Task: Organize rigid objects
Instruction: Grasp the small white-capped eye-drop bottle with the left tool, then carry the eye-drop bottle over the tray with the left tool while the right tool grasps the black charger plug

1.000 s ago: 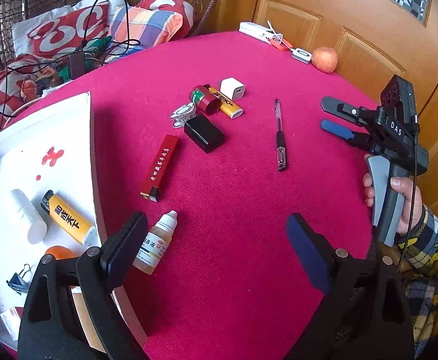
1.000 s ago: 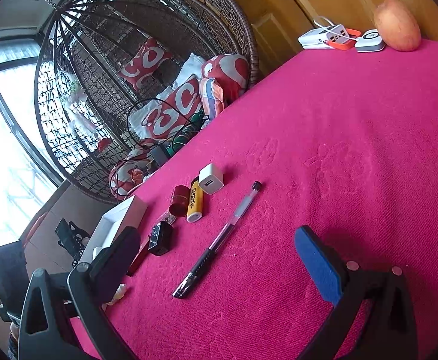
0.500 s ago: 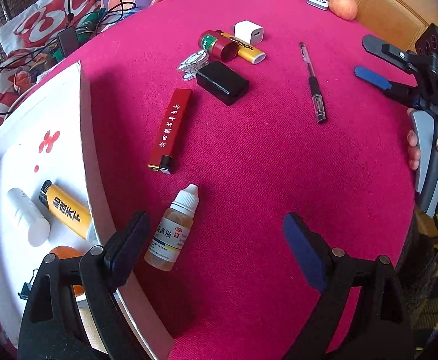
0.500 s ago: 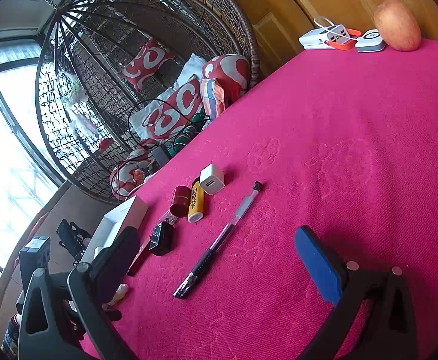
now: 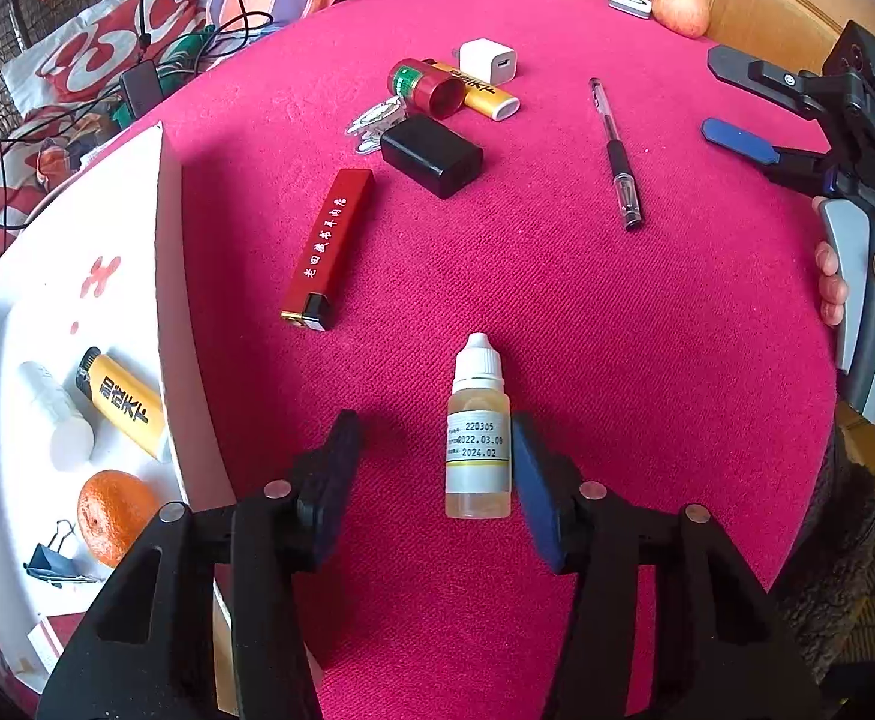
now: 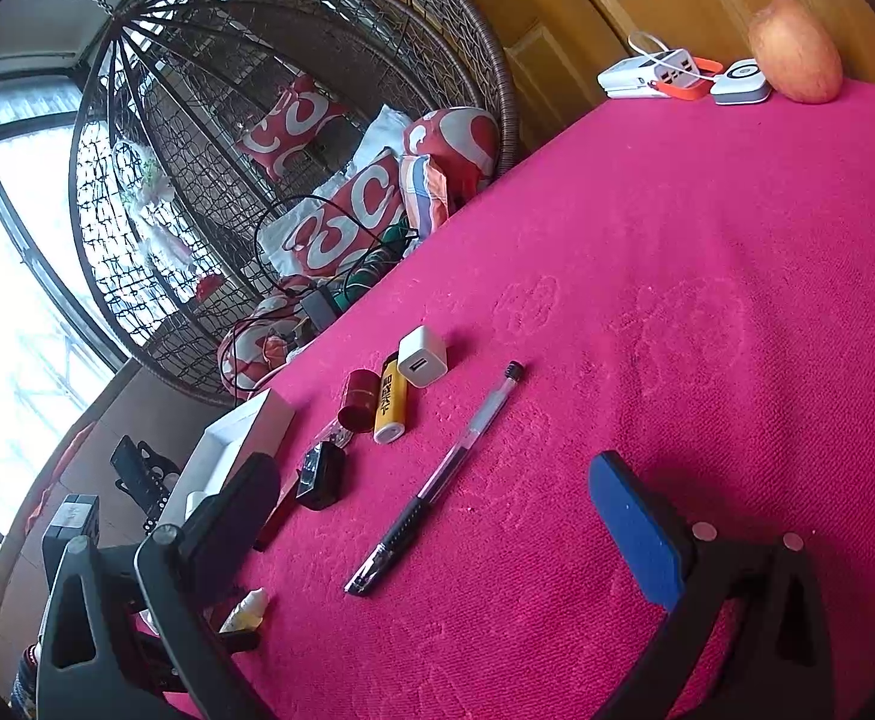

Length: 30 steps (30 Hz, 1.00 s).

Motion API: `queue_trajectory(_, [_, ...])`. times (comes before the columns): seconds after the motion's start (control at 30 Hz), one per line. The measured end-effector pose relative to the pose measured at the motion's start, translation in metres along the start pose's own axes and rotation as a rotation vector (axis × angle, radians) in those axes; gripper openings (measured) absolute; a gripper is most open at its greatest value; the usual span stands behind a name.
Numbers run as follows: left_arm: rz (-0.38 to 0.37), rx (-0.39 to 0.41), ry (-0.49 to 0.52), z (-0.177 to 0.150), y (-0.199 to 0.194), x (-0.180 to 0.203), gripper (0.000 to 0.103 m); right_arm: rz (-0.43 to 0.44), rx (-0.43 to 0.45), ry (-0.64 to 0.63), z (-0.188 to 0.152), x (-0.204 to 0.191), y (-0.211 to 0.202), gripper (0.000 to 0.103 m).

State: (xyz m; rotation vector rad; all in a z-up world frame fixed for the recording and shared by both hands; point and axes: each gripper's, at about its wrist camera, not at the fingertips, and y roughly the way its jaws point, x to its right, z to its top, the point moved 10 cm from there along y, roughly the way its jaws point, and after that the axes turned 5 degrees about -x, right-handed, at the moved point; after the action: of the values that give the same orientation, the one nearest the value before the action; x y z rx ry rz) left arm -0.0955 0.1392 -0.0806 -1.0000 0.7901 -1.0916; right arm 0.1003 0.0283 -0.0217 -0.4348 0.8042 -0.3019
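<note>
Between the left gripper's narrowing jaws, which have just been closing, lies a dropper bottle, blue pad alongside, black pad apart. At nine o'clock, the white tray holds a yellow lighter, white tube, orange and binder clip. Right gripper gapes wide, empty.

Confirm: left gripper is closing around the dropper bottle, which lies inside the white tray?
Not quite. The dropper bottle lies on the red tablecloth, outside the white tray, as the left wrist view shows. The left gripper has just been closing, with the bottle between its fingers; the black finger is not yet touching it.
</note>
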Motion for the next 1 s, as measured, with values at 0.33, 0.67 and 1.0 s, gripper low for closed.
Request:
queue_trajectory(0.33, [0.011, 0.152, -0.096, -0.011, -0.012, 0.012, 0.019, -0.080, -0.147, -0.383, -0.007, -0.083, 0.038, 0.103])
queue_trajectory(0.67, [-0.040, 0.204, -0.172, -0.023, -0.020, 0.011, 0.019, -0.249, -0.401, -0.572, -0.049, -0.100, 0.143, 0.060])
queue_trajectory(1.0, [-0.034, 0.296, -0.192, -0.017, -0.046, 0.006, 0.019, -0.204, -0.333, -0.568, -0.043, -0.107, 0.114, 0.029])
